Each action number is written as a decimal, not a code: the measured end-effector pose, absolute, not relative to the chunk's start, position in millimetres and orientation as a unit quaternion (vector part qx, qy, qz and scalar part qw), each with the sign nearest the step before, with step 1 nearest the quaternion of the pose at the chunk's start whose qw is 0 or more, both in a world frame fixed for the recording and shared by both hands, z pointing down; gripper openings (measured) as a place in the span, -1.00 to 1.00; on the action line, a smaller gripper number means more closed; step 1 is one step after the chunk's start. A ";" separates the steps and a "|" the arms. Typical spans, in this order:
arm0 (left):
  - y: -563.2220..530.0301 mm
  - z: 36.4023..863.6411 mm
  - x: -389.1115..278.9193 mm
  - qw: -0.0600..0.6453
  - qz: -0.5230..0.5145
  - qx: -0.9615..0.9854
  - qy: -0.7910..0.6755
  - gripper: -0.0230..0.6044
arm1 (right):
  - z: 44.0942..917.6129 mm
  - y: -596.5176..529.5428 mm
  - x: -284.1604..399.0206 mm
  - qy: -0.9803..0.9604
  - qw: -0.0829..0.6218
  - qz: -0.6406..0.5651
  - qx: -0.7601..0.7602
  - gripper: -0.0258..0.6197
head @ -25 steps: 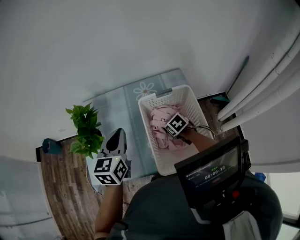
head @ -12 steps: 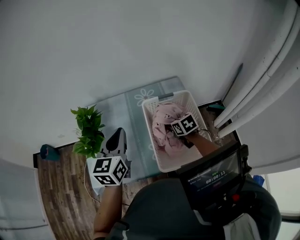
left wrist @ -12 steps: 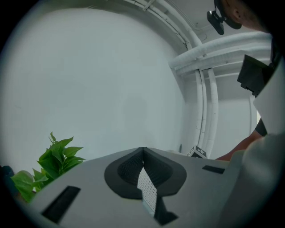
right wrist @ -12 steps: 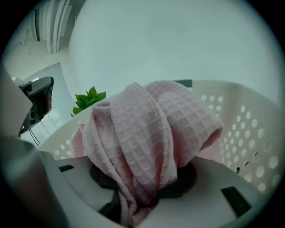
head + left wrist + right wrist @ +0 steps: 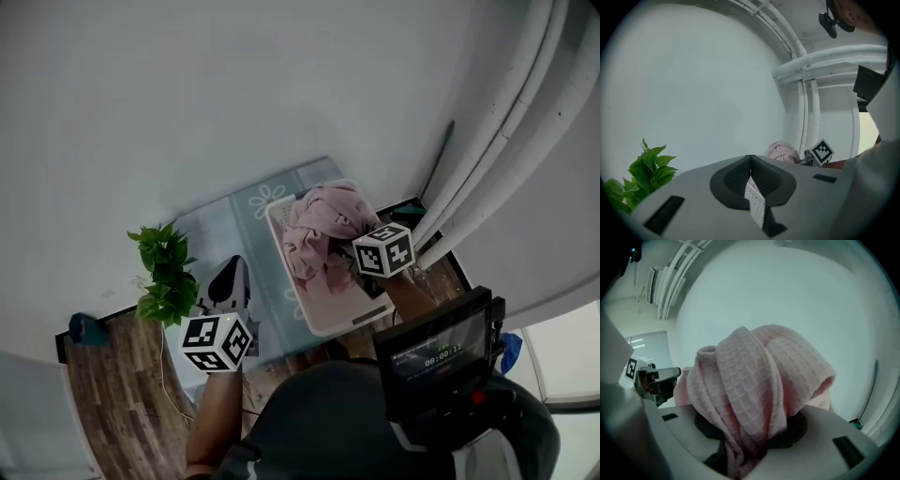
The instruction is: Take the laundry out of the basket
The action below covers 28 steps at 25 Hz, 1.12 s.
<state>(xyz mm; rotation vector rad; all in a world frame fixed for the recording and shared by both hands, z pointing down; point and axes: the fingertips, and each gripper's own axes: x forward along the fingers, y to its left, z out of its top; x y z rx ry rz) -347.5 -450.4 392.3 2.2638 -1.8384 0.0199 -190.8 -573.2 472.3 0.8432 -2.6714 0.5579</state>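
Pink waffle-weave laundry (image 5: 759, 390) is clamped in the right gripper (image 5: 749, 434), whose jaws press on a gathered neck of the cloth. From that neck the folds run up and away along the line of the jaws, so the bundle's long axis follows the gripper's own, and its rounded, doubled-over end points away from the camera. In the head view the same bundle lies over the far half of the white basket (image 5: 349, 321), stretched from the basket's far rim toward the right gripper's marker cube (image 5: 384, 248); whether its lower folds touch the basket's inside cannot be told. The basket stands on a pale mat (image 5: 248, 211) with a flower print, beside white pipes (image 5: 487, 141) that run along the wall. The left gripper (image 5: 232, 281) is held well apart over the mat's near edge, close to a green plant (image 5: 161, 277); its jaws are pressed together with nothing between them. Only the head view shows the basket, the mat and the wooden floor (image 5: 122, 403). Only the right gripper view shows the weave and the pinch itself. The left gripper view gives a side aspect: the cloth's top next to the marker cube, in front of the pipes.
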 end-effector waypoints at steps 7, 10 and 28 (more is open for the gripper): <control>-455.3 376.7 -333.8 0.104 -0.007 0.791 -0.602 -0.90 | 385.9 -552.3 -175.5 -0.937 0.061 0.150 0.310 -0.27; -452.4 372.2 -332.4 0.094 -0.012 0.801 -0.590 -0.90 | 356.0 -539.4 -170.2 -0.937 0.025 0.144 0.318 -0.27; -427.7 315.7 -241.4 0.052 -0.038 0.876 -0.478 -0.90 | 237.9 -442.4 -33.0 -0.882 -0.072 0.076 0.460 -0.27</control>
